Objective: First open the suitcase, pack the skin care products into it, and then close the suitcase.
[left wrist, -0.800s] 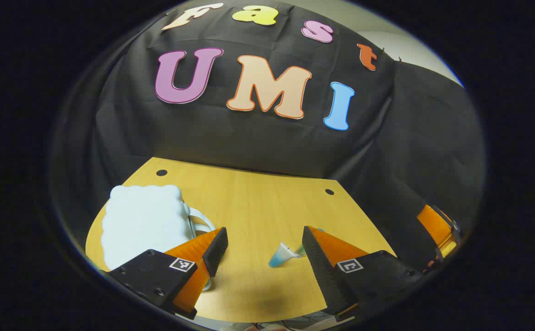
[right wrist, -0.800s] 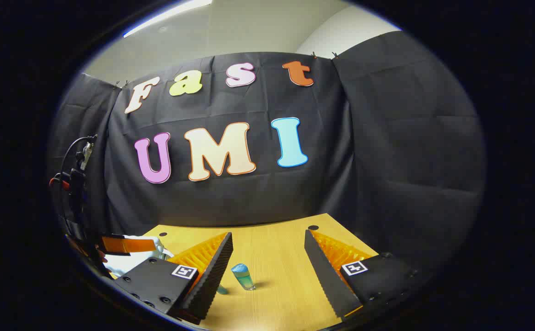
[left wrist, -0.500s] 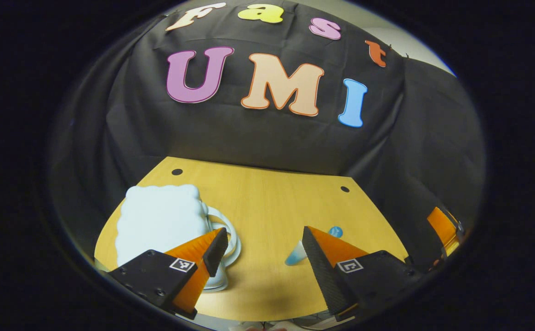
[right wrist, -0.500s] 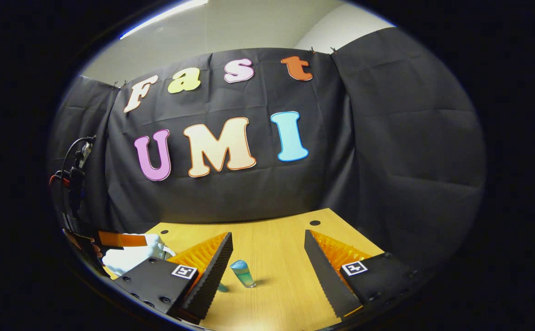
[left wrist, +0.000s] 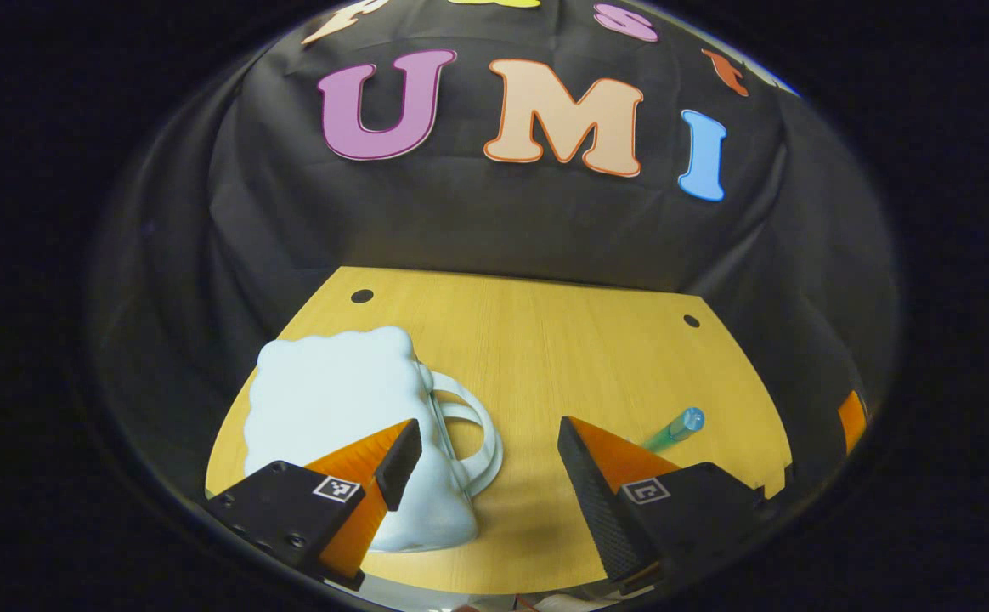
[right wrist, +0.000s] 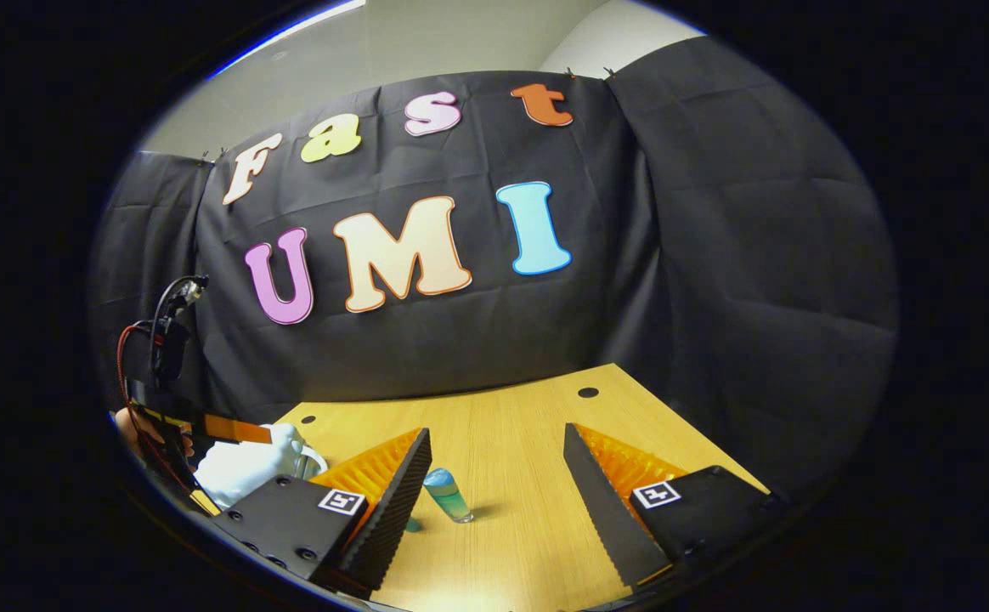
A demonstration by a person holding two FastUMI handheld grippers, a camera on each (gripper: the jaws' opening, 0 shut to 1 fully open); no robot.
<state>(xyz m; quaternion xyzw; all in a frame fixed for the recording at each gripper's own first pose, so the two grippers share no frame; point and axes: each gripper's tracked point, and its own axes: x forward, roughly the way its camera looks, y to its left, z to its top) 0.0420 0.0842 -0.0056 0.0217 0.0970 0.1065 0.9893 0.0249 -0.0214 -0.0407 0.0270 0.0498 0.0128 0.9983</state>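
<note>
Wood-grain tabletop [left wrist: 545, 340] lies under my left gripper [left wrist: 482, 455], whose fingers stand wide apart, holding nothing. Its left finger hangs over the pale blue suitcase [left wrist: 333, 399], closed, handle toward the middle. My right gripper [right wrist: 494, 476] is wide and empty too; a small teal bottle [right wrist: 450, 495] stands upright between its fingers, farther along the tabletop.

Each gripper [left wrist: 482, 455] [right wrist: 494, 484] has black screwed housings bearing square markers; ribbed wedge fingers.
</note>
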